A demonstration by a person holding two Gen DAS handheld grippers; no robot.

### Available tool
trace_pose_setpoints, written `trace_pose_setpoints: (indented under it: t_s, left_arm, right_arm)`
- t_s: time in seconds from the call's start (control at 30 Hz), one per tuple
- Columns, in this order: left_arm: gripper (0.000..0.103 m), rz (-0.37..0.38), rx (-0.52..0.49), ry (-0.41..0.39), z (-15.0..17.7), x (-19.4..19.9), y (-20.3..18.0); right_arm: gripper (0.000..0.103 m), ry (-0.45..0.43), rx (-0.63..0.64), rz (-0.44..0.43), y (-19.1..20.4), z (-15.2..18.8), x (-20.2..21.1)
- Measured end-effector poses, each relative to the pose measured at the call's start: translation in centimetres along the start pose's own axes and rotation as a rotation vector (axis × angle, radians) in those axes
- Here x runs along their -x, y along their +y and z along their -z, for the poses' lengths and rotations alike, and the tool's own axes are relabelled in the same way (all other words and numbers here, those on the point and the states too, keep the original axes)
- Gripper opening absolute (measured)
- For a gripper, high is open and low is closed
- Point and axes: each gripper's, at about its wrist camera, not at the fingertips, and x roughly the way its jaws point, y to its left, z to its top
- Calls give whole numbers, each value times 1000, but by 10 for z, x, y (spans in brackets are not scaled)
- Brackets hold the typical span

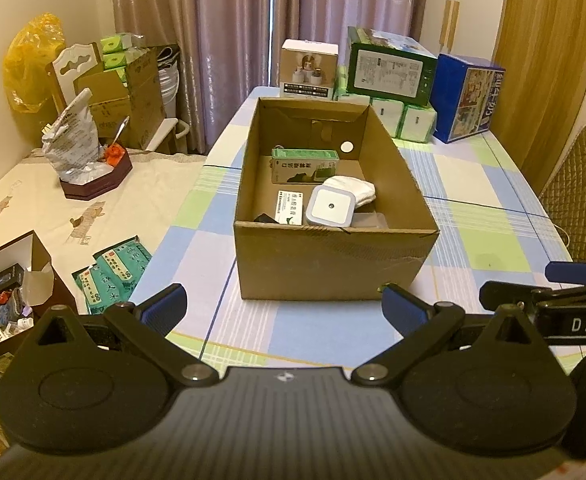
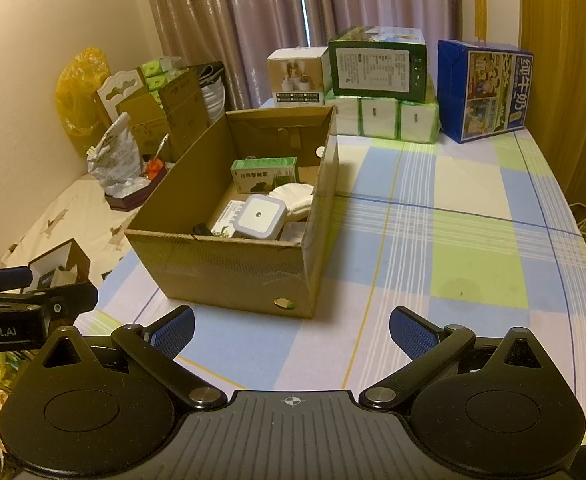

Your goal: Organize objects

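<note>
An open cardboard box [image 1: 333,264] [image 2: 233,276] stands on the checked tablecloth [image 1: 473,216] [image 2: 433,248]. Inside lie a green carton [image 1: 304,165] [image 2: 264,174], a flat white-and-green packet [image 1: 289,208] [image 2: 225,220], a square white night light [image 1: 330,206] [image 2: 259,216], a white folded cloth [image 1: 353,189] [image 2: 293,199] and a small dark item [image 1: 264,218]. My left gripper [image 1: 285,311] is open and empty, just short of the box's near wall. Open and empty too, my right gripper [image 2: 291,334] hovers by the box's near right corner.
Stacked boxes line the table's far edge: a white carton [image 1: 308,68], a green one [image 1: 391,66] on tissue packs [image 1: 403,118], a blue milk carton [image 1: 467,96] [image 2: 487,88]. A second table on the left carries teal packets [image 1: 113,272], a small open box [image 1: 11,288] and a silver bag [image 1: 73,140].
</note>
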Motion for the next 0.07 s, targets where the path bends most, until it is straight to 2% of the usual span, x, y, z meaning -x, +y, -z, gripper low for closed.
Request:
trace_pose_setpoints:
  t_s: [0.07]
  left_arm:
    - [102,-3,-3,-1,0,0,-1]
  right_arm:
    - [101,-1,-1,1,0,0,0]
